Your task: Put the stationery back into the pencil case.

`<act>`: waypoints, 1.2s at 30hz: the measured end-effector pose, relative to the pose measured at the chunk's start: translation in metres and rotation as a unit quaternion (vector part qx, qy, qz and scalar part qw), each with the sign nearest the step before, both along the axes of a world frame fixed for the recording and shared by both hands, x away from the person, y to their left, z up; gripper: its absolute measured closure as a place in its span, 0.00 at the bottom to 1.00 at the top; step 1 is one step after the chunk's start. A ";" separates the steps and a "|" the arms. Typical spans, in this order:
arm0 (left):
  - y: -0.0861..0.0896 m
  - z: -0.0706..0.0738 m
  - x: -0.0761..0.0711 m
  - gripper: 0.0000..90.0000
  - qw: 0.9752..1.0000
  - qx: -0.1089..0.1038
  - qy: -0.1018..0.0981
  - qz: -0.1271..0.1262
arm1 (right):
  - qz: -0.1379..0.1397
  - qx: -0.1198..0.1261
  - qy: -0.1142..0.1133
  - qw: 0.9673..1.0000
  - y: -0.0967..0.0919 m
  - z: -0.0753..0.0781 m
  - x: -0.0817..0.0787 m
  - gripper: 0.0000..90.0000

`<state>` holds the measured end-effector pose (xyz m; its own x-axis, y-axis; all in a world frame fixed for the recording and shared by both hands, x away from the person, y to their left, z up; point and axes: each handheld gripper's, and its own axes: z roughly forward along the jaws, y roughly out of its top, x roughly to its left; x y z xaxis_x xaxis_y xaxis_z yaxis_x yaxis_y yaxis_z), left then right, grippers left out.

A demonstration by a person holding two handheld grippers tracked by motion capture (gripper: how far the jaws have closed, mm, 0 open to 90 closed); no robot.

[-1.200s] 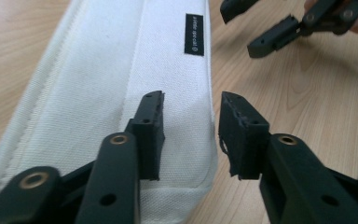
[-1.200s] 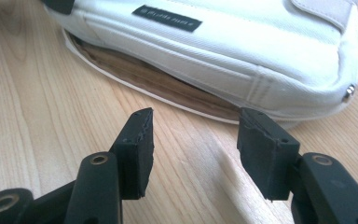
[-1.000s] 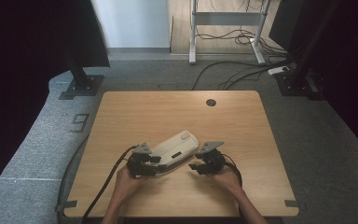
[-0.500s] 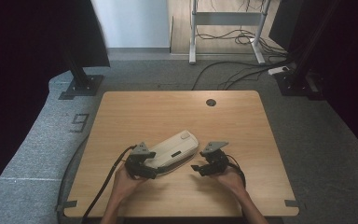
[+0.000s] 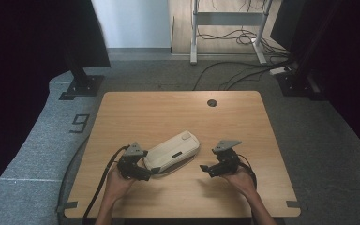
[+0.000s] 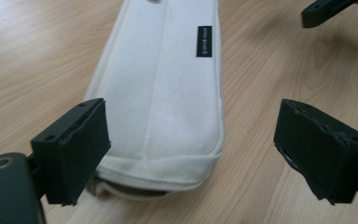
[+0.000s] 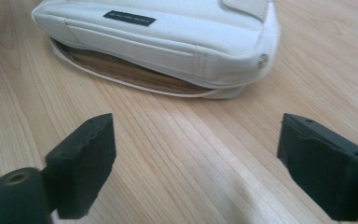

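Note:
A white fabric pouch [image 5: 172,152] lies slantwise on the wooden table [image 5: 178,112], a small black label [image 6: 204,41] on its top. Its long side is unzipped and gapes, showing a brown inside [image 7: 121,70]. My left gripper [image 5: 148,172] sits at the pouch's near left end, open; its jaws have just been opening, and the pouch end [image 6: 163,93] lies between them untouched. My right gripper [image 5: 205,168] is open to the right of the pouch and apart from it; its jaws have also just been opening, with bare wood between them [image 7: 196,163].
A round cable hole [image 5: 212,102] sits near the table's far edge. Grey carpet [image 5: 37,150] surrounds the table, with a stand base [image 5: 80,86] at far left and cables [image 5: 234,75] on the floor behind. The right gripper's jaw tip [image 6: 326,10] shows in the left gripper view.
Both grippers have let go of the pouch and opened wide. The right gripper has drawn away to the right; the left has pulled back slightly. The pouch now lies flat.

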<state>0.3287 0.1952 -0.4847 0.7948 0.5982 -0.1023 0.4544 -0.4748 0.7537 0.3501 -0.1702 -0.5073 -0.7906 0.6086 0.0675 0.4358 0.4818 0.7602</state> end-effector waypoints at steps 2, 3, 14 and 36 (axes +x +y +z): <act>0.005 0.002 -0.001 0.09 1.000 0.002 -0.004 0.004 | -0.004 -0.001 -0.004 1.000 -0.005 0.002 -0.001 0.08; 0.007 0.002 -0.001 0.08 1.000 0.004 -0.006 0.007 | -0.006 -0.001 -0.004 1.000 -0.007 0.002 -0.002 0.07; 0.029 0.004 -0.006 0.01 0.999 0.019 -0.018 0.029 | -0.040 -0.005 -0.025 0.999 -0.034 0.008 -0.012 0.02; 0.056 -0.031 -0.002 0.00 0.997 0.034 -0.005 0.072 | -0.111 -0.035 -0.027 0.993 -0.080 -0.018 -0.023 0.02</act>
<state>0.3264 0.2511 -0.5155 0.7007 0.7117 -0.0505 0.5145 -0.4549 0.7269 0.3270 -0.2497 -0.5257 -0.6382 0.7696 -0.0208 0.4961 0.4317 0.7533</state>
